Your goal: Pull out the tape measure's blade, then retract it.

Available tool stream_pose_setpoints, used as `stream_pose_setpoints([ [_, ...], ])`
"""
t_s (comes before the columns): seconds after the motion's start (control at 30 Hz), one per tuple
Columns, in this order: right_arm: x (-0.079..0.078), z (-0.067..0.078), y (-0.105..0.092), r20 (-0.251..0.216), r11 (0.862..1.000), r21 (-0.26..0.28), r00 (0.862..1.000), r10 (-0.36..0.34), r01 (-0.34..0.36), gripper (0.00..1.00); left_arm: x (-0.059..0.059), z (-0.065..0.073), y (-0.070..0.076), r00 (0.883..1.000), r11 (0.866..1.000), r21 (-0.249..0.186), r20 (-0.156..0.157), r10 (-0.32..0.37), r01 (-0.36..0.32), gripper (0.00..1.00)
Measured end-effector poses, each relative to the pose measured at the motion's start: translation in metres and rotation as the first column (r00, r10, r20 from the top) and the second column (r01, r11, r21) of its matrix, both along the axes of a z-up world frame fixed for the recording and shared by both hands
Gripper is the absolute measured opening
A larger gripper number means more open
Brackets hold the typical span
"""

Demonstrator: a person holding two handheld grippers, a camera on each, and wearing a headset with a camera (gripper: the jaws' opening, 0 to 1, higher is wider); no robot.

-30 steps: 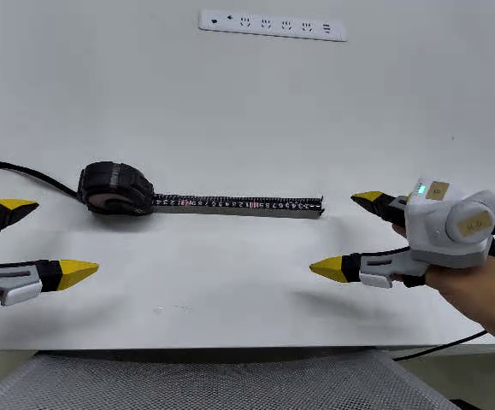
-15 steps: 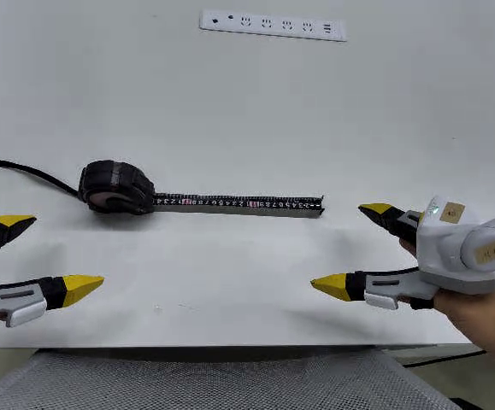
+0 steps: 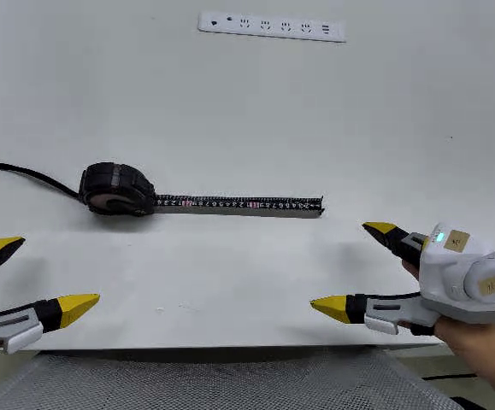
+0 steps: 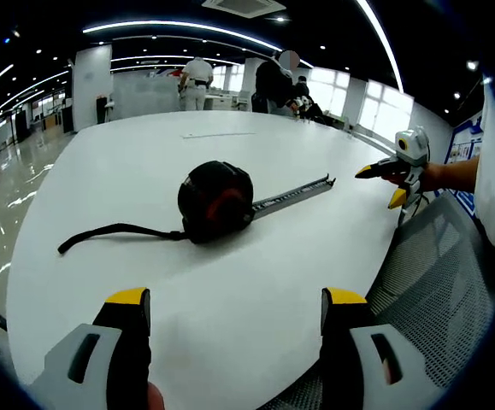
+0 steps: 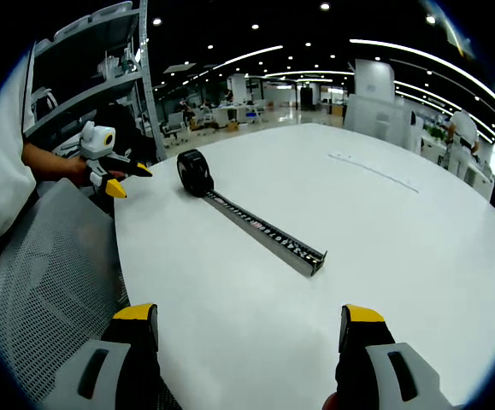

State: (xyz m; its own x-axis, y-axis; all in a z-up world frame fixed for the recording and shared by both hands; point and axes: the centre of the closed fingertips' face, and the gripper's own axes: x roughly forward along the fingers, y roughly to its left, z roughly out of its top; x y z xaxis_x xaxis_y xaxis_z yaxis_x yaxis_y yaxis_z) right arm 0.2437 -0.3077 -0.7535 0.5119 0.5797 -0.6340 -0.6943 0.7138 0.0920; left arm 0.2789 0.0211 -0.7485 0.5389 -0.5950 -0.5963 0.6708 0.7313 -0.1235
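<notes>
The black, round-bodied tape measure [image 3: 116, 189] sits left of centre on the white table [image 3: 247, 111]. Its dark metal blade [image 3: 238, 204] is run out flat to the right, hook end down on the surface. So the pull-out looks done, and I'd say the retract is all that's left. The left gripper [image 3: 55, 272] hangs at the near left edge and the right gripper [image 3: 343, 265] at the near right. Both have their jaws wide apart, holding nothing, well clear of the tape.
</notes>
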Motion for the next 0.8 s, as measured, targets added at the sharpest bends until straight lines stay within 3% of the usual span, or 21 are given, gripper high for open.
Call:
stream_pose_setpoints([
  [0.23, -0.0017, -0.0002, 0.0007, 0.000, 1.000, 0.000, 1.000, -0.003, 0.003, 0.88, -0.0017, 0.0006, -0.0028, 1.000, 1.000, -0.006, 0.002, 0.010, -0.010, 0.83],
  [0.37, -0.0036, 0.0004, 0.0002, -0.001, 1.000, 0.004, 1.000, -0.009, 0.009, 0.90, 0.0005, 0.0029, -0.0025, 1.000, 1.000, -0.008, 0.017, 0.024, -0.024, 0.85],
  [0.4, -0.0042, 0.0003, 0.0002, -0.002, 1.000, 0.005, 1.000, -0.011, 0.011, 0.90, 0.0021, 0.0048, -0.0018, 0.999, 1.000, -0.004, 0.035, 0.027, -0.027, 0.85],
  [0.8, -0.0065, 0.0003, -0.0038, -0.001, 1.000, -0.002, 1.000, -0.018, 0.018, 0.90, -0.0009, 0.0072, -0.0081, 1.000, 1.000, -0.023, 0.017, 0.002, -0.002, 0.85],
])
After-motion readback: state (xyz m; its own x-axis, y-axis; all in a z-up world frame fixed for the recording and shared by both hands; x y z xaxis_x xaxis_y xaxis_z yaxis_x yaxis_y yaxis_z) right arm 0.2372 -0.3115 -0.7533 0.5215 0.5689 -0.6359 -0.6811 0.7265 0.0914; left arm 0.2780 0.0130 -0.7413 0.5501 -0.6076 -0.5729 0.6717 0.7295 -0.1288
